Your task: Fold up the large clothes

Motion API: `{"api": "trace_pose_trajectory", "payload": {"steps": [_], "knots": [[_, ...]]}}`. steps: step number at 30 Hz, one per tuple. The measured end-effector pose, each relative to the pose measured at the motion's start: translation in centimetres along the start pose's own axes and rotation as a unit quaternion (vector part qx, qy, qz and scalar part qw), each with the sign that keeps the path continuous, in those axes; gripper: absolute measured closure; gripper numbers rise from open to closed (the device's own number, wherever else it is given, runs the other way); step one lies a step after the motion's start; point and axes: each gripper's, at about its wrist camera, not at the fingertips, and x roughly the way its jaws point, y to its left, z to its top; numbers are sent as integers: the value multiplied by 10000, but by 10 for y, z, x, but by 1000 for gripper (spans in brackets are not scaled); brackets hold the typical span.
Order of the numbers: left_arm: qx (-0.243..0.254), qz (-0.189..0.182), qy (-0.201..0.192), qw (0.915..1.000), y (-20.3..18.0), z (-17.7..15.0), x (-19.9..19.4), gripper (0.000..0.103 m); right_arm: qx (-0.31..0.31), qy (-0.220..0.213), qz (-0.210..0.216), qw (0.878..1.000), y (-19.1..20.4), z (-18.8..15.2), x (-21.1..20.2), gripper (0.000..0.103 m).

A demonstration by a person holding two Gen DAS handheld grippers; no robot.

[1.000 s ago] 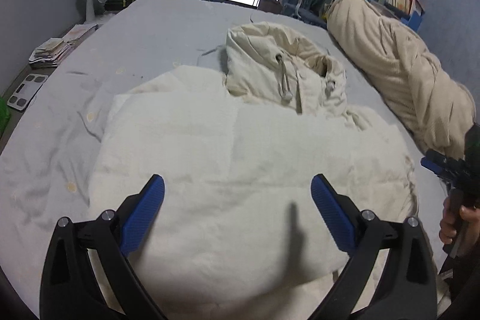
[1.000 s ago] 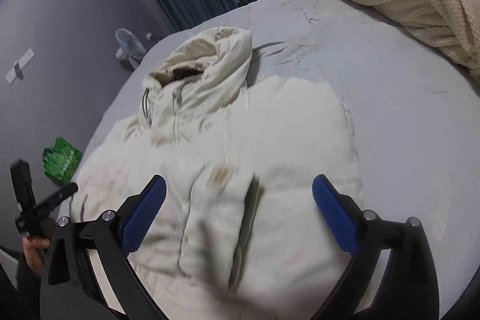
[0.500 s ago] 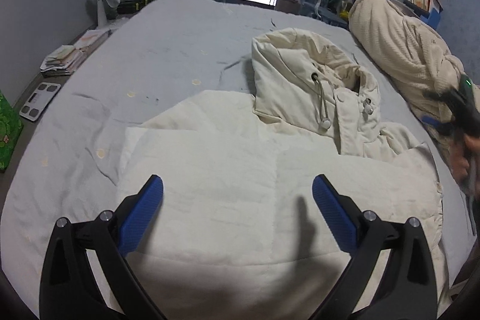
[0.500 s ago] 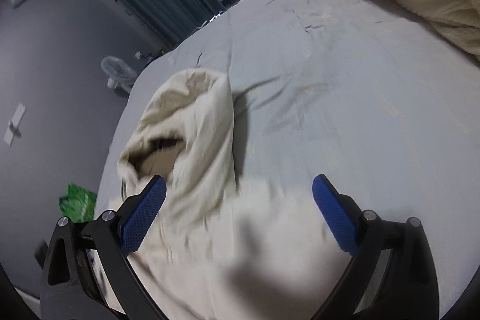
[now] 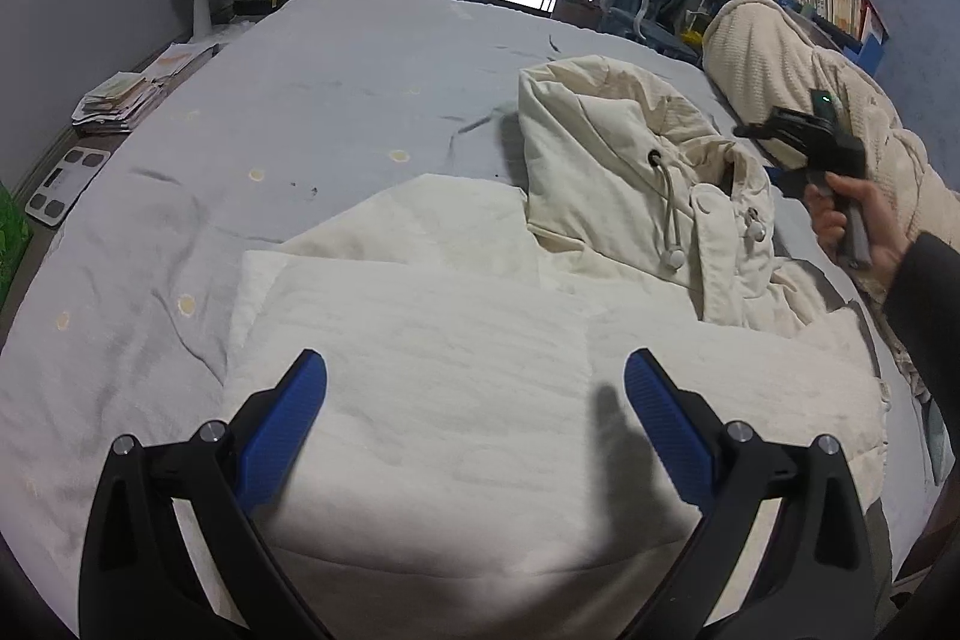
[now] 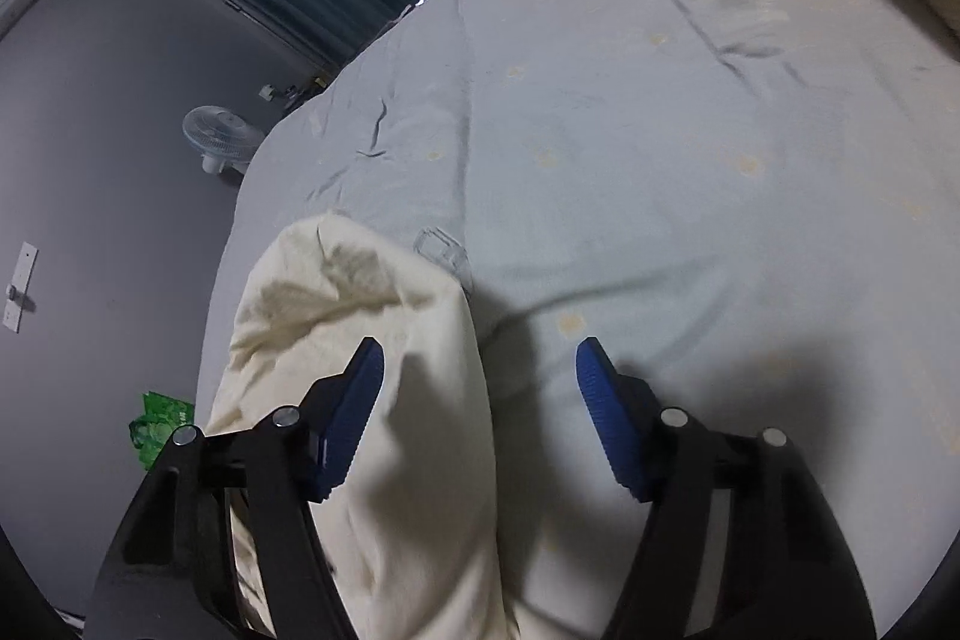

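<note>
We had a cream hooded puffer jacket (image 5: 480, 340) lying across the near half of the bed (image 5: 336, 100), its body already doubled into a thick slab toward the near edge and its hood (image 5: 606, 148) standing puffed up farther in, nearer the bed's right edge. Our left gripper (image 5: 474, 400) hovered above the folded body with its fingers spread wide and nothing between them. Our right gripper (image 6: 480, 388) sat low over the hood, fingers also spread, with the hood's crown (image 6: 384, 328) bulging up between them but not yet pinched; in the left wrist view that gripper showed beside the hood, held in our right hand (image 5: 852, 226). We judged the jacket to be light but bulky and springy: the padding would push back and the fold would tend to reopen unless pressed flat. The shell looked smooth, so a shallow pinch could slip, and we thought it best to bite deep into a full thickness of the hood's edge or seam, clear of the drawcords (image 5: 669, 220) that could snag. The hood seemed the remaining loose part, to be laid down over the body. A cream knitted blanket (image 5: 780, 70) lay heaped along the bed's right edge, well apart from the work.
</note>
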Motion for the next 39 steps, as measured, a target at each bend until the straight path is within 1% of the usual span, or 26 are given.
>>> {"api": "trace_pose_trajectory", "payload": {"steps": [3, 6, 7, 9, 10, 13, 16, 18, 23, 29, 31, 34, 39], "knots": [[52, 24, -13, 10000, -1, -1, 2, 7, -191, 99, -51, 9998, 8, 9, 17, 40], [136, 85, 2, 9999, -3, -3, 4, 7, -392, 271, -199, 9987, 14, 16, 35, 62], [169, 117, -2, 9998, -4, -3, 4, 7, -417, 334, -222, 9983, 15, 17, 40, 66], [198, 145, 6, 9997, -4, -4, 5, 7, -455, 365, -216, 9981, 17, 17, 45, 82], [199, 150, 4, 9997, -4, -4, 5, 7, -470, 348, -197, 9981, 19, 16, 44, 82], [183, 163, -1, 9997, -4, -4, 4, 7, -596, 239, -163, 9978, 28, 13, 36, 90], [114, 173, 0, 9998, -1, -4, 3, 7, -823, -4, -30, 9966, 45, 5, 19, 92], [62, 183, 14, 9998, 1, -4, 2, 7, -1050, -149, -35, 9944, 60, -2, 3, 93], [16, 285, 11, 9996, 3, -1, -1, 7, -1225, -409, -9, 9916, 78, -13, -32, 94], [-53, 273, -75, 9996, 6, 2, -10, 7, -1692, -669, 54, 9833, 107, -44, -80, 94], [-72, 237, -112, 9996, 8, 4, -14, 7, -1896, -778, 82, 9787, 114, -60, -100, 95], [-140, 203, -183, 9995, 9, 5, -20, 7, -2014, -913, 195, 9750, 120, -82, -127, 95], [-237, 102, -306, 9992, 12, 9, -29, 7, -2193, -1130, 232, 9688, 125, -113, -157, 97]]}}
